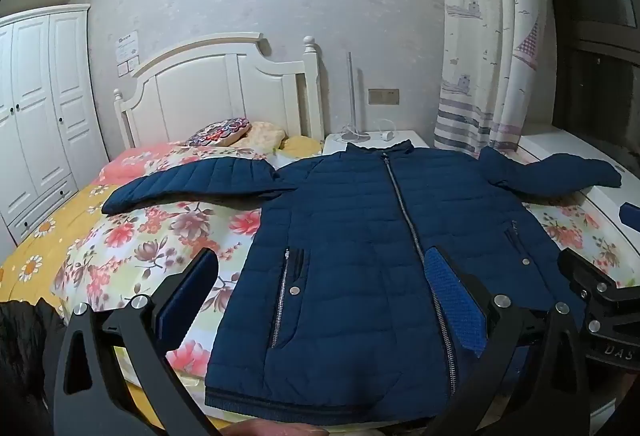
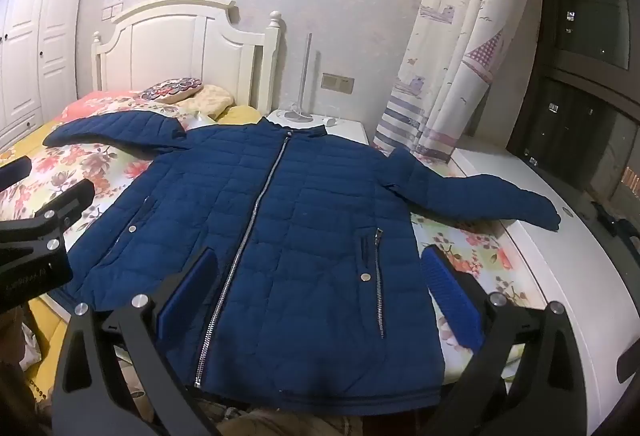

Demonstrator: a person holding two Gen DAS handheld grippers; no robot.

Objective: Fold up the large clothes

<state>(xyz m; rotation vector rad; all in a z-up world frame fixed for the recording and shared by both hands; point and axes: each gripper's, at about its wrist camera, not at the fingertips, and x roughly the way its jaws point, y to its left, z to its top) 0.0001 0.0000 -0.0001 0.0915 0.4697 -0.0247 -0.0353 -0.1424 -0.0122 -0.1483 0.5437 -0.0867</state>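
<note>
I see the jacket (image 1: 360,256) lying flat, front up, on the bed (image 1: 132,244), zipped, with its collar toward the nightstand (image 1: 376,140) and its hem at the near edge. Both sleeves are spread out: 1 lies over the floral quilt, the other reaches onto the white ledge (image 2: 560,268) beside the bed. My left gripper (image 1: 320,300) hangs above the lower front of the jacket, fingers (image 1: 456,304) spread wide, holding nothing. My right gripper (image 2: 320,296) sits likewise over the hem area, its 2 fingers (image 2: 452,296) wide apart and empty.
</note>
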